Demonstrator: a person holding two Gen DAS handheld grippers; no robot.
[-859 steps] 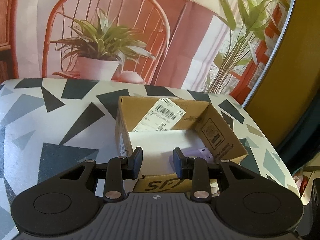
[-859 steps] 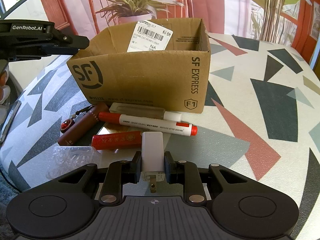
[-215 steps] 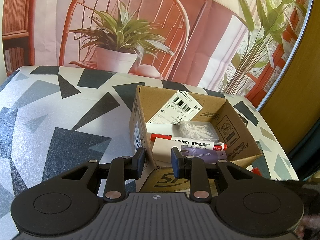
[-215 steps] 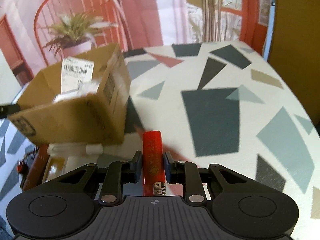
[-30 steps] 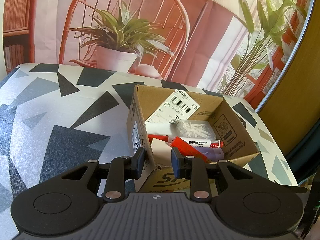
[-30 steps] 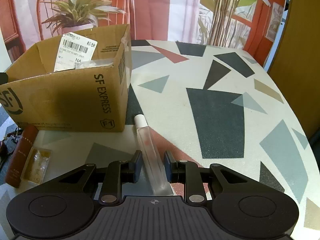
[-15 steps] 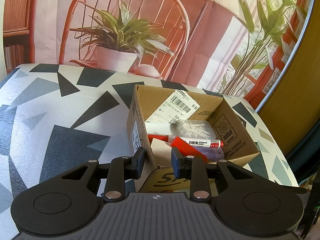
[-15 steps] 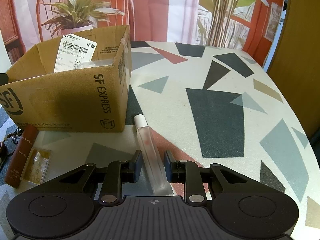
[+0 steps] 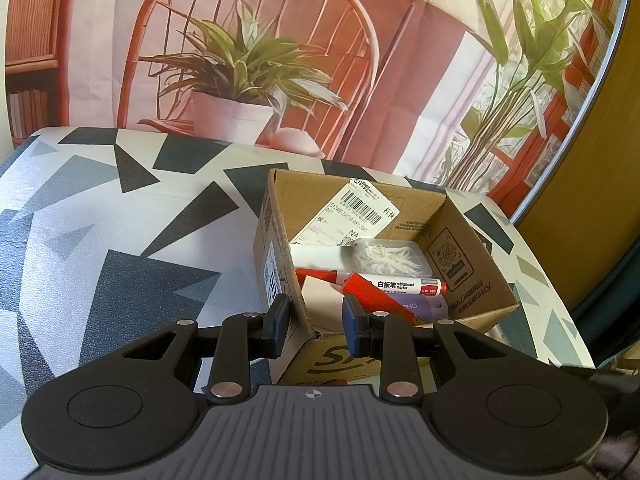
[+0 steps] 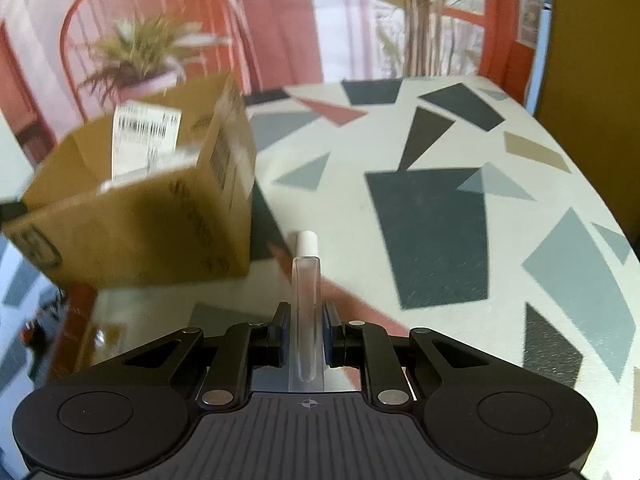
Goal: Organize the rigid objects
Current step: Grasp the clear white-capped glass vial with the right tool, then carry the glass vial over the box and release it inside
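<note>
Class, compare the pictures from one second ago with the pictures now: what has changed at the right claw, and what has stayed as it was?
The right claw is closing on the clear bottle, which lay slanted between its jaws and now points straight ahead. Unchanged: the left claw grips the cardboard box at its corner, contents as before.

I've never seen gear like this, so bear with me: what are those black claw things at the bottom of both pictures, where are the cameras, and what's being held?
Nothing here is a robot arm: a person holds a two-finger clamp in each hand, with a camera on each looking along the fingers.

In the left camera's view, the left gripper grips the near corner of a cardboard box on a patterned table. Inside lie a whiteboard marker, a red tube and other small items.

In the right camera's view, the right gripper is closing on a clear vial with a white cap, beside the box.
</note>
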